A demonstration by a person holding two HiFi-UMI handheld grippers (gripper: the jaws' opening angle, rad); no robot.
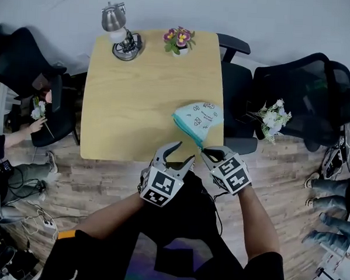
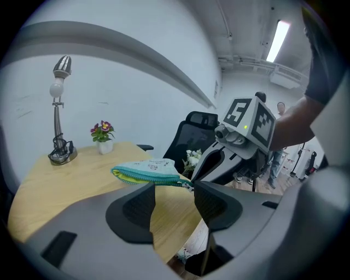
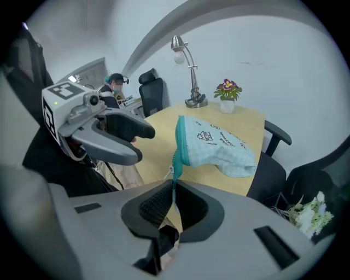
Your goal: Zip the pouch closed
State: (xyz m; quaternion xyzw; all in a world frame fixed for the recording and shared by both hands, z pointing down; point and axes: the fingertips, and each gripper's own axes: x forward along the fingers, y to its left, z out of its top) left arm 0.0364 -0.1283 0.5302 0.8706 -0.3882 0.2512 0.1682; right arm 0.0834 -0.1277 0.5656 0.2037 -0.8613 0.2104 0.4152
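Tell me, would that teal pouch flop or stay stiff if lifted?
Probably floppy: the pouch sags in soft folds from the end the right gripper pinches. Likely light, since that small pinch raises its end. Being flat cloth, it shouldn't roll.

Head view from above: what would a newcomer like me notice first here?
Probably the pale teal pouch at the near right corner of the wooden table, its zipper end pinched in the right gripper. Beside it the left gripper hangs open and empty. At the far edge stand a silver lamp and a small flower pot.
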